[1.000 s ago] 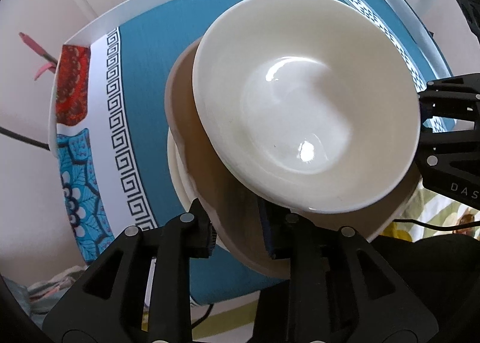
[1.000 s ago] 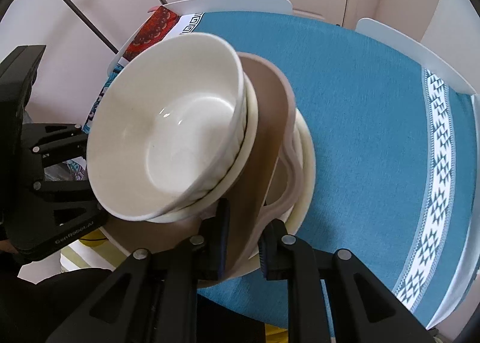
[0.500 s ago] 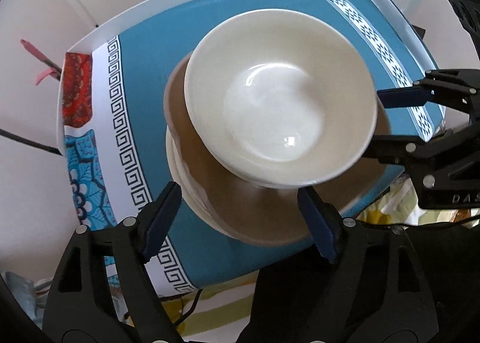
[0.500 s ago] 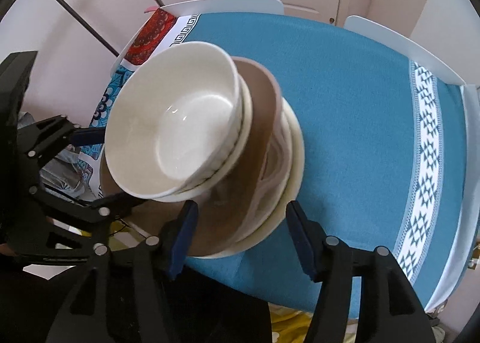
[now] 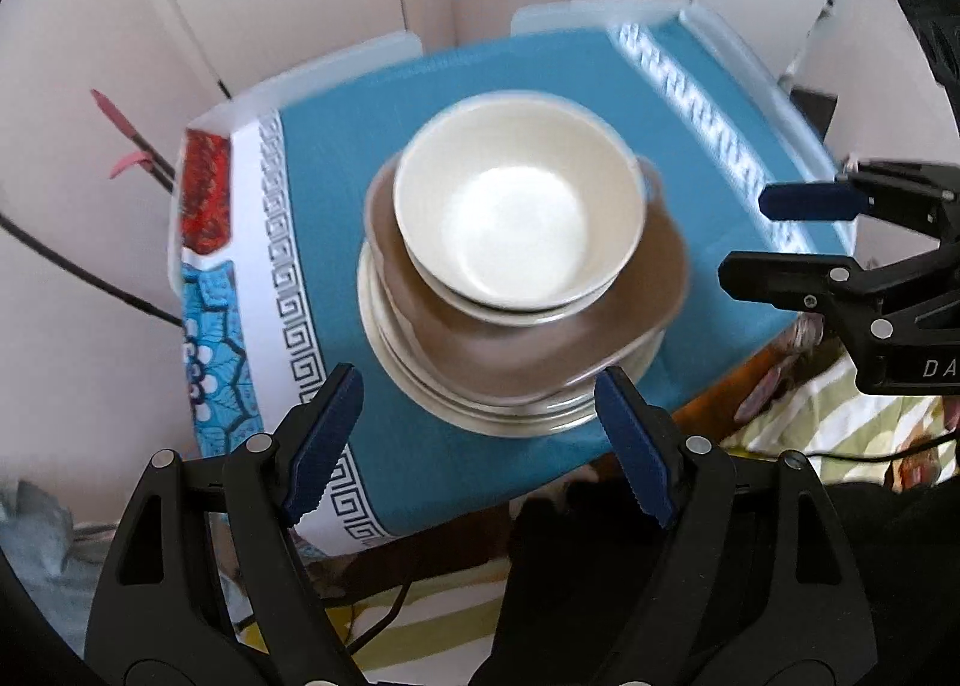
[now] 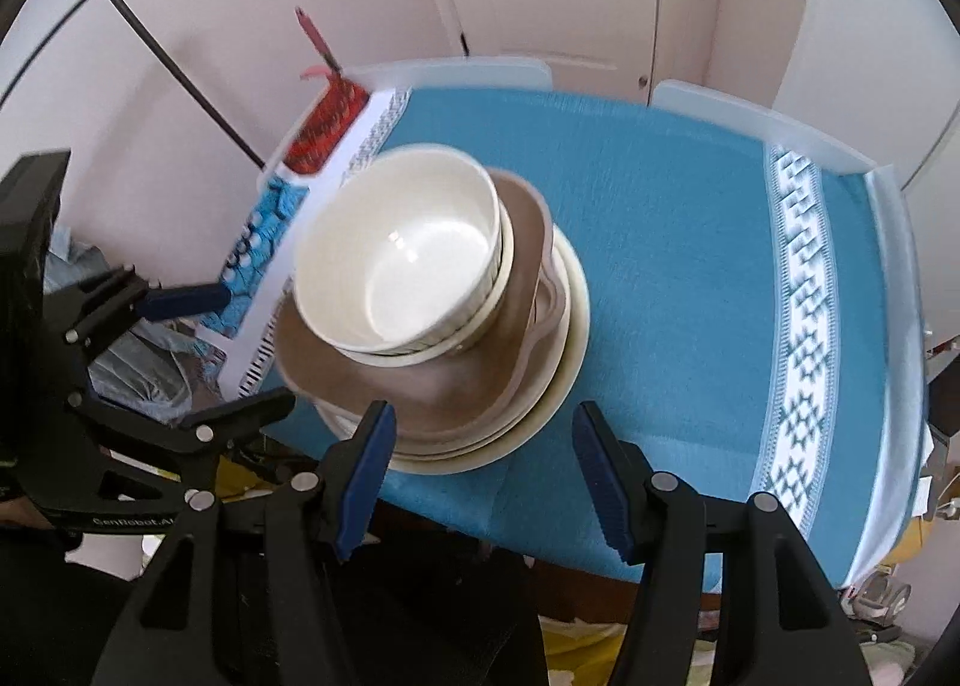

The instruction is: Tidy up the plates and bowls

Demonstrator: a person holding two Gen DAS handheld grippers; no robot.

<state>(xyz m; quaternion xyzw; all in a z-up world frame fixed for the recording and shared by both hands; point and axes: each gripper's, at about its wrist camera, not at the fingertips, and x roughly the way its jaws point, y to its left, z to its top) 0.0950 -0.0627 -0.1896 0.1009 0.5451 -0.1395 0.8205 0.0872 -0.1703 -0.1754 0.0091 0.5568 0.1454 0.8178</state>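
A stack of dishes stands on the blue tablecloth [image 5: 336, 158] near the table's front edge. A cream bowl [image 5: 516, 218] [image 6: 402, 242] sits on top, nested in another bowl, on a brown plate [image 5: 540, 350] [image 6: 420, 386], over cream plates [image 5: 510, 416] [image 6: 540, 404]. My left gripper [image 5: 480, 440] is open and empty, back from the stack's near side. My right gripper [image 6: 483, 476] is open and empty, back from the stack too. It shows at the right of the left wrist view [image 5: 780, 236].
The table [image 6: 690, 278] has white edge guards [image 6: 756, 116] and patterned bands at both ends. A door and walls stand behind it. Cloth, cables and clutter lie on the floor below the front edge. A dark rod [image 6: 180, 68] leans at the left.
Both grippers opened, let go of the brown plate's rim and pulled back from the stack. The stack now rests on the table.
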